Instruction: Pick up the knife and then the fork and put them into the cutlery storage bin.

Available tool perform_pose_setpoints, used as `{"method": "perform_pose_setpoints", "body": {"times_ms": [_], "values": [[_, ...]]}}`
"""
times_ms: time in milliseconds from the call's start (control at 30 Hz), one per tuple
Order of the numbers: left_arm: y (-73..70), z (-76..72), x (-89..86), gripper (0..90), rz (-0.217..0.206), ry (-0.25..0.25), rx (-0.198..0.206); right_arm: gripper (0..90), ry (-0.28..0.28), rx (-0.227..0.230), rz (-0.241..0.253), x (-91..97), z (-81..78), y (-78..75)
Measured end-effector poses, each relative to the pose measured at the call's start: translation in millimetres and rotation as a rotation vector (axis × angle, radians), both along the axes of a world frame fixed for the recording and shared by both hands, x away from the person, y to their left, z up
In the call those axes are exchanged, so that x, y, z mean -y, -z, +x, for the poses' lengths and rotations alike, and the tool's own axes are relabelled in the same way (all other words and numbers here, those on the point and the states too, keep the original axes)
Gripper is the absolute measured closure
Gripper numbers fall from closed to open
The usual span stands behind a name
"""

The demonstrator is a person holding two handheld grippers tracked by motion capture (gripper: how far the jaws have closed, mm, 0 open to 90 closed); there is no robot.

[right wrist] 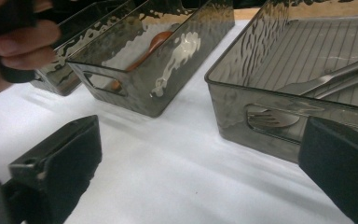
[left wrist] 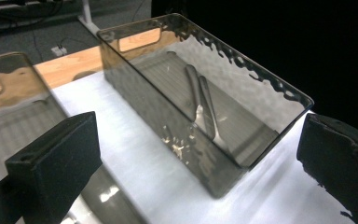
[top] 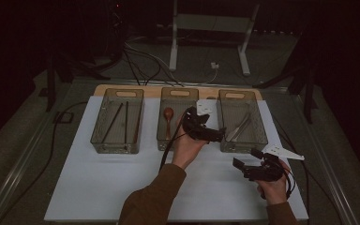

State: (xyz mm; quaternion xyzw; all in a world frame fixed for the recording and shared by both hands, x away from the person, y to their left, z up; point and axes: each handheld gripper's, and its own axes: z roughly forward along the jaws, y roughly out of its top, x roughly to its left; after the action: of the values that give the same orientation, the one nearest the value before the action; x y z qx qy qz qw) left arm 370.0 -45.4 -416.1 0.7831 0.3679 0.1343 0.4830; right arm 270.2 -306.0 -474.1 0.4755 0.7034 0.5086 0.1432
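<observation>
Two metal forks (left wrist: 204, 108) lie side by side on the ribbed floor of the right-hand bin (top: 242, 140), right of centre in the high view; in the left gripper view they run from centre frame toward lower right, tines nearest the camera. In the right gripper view the tines show through the bin's handle slot at right.

Left hand-held gripper (top: 219, 136) sits at centre frame of the high view, beside that bin's left wall; jaws spread wide, nothing between them. Right hand-held gripper (top: 244, 169) is at lower right over the white worktop (top: 98, 187), in front of the same bin, jaws likewise wide and empty.

Middle bin (top: 168, 140) holds a wooden spoon (top: 168, 117). Left bin (top: 104, 140) holds dark chopsticks (top: 114, 123) (exact count unclear).
</observation>
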Motion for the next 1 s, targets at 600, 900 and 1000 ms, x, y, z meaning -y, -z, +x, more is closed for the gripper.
{"method": "perform_pose_setpoints", "body": {"times_ms": [600, 900, 1000], "values": [[-10.2, -40.0, -106.4, 0.6, -0.035, -0.061, 0.073, 0.0, -0.002, 0.01, -0.005, -0.3, -1.1, -0.1], [-5.2, -60.3, -164.9, 0.6, -0.054, -0.134, 0.112, 0.0, 0.002, 0.021, -0.008, 0.7, -2.6, 0.4], [-2.8, -68.2, -183.7, 0.6, -0.056, -0.152, 0.124, 0.0, 0.0, 0.033, -0.013, 1.1, -4.2, 0.6]]}}
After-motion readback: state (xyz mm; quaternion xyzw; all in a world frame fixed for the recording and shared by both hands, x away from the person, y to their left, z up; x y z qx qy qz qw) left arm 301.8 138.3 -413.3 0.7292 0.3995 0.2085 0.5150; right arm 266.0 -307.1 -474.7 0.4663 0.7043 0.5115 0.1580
